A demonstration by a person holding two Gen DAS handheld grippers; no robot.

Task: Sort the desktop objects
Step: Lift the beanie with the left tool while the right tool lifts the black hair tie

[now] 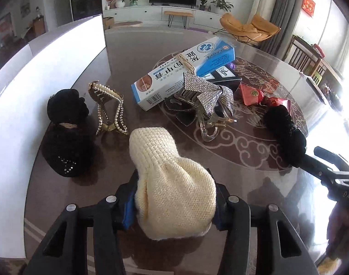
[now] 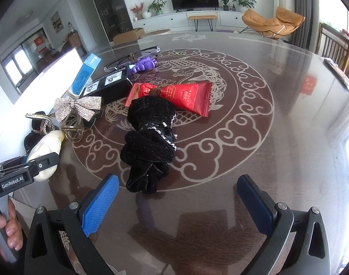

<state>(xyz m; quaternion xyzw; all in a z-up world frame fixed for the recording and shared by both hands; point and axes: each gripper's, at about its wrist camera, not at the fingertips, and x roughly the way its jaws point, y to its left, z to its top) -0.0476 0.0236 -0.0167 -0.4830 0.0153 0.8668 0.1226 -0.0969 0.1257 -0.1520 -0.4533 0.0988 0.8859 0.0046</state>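
My left gripper (image 1: 174,201) is shut on a cream knitted scrunchie (image 1: 172,183), held just above the table; it also shows in the right wrist view (image 2: 47,153). A black hair piece (image 1: 67,135) and a gold pearl hair clip (image 1: 110,110) lie ahead on the left beside a white board (image 1: 48,68). My right gripper (image 2: 177,204) is open, its blue pads either side of the near end of a black velvet scrunchie (image 2: 149,142), not touching it. A red snack packet (image 2: 181,97) lies just beyond.
A blue-and-white medicine box (image 1: 181,73), a rhinestone bow clip (image 1: 206,94), a black box (image 2: 108,86), a purple clip (image 2: 144,65) and glasses (image 2: 133,57) sit in a pile on the glass table (image 2: 289,137). Chairs stand at the far right.
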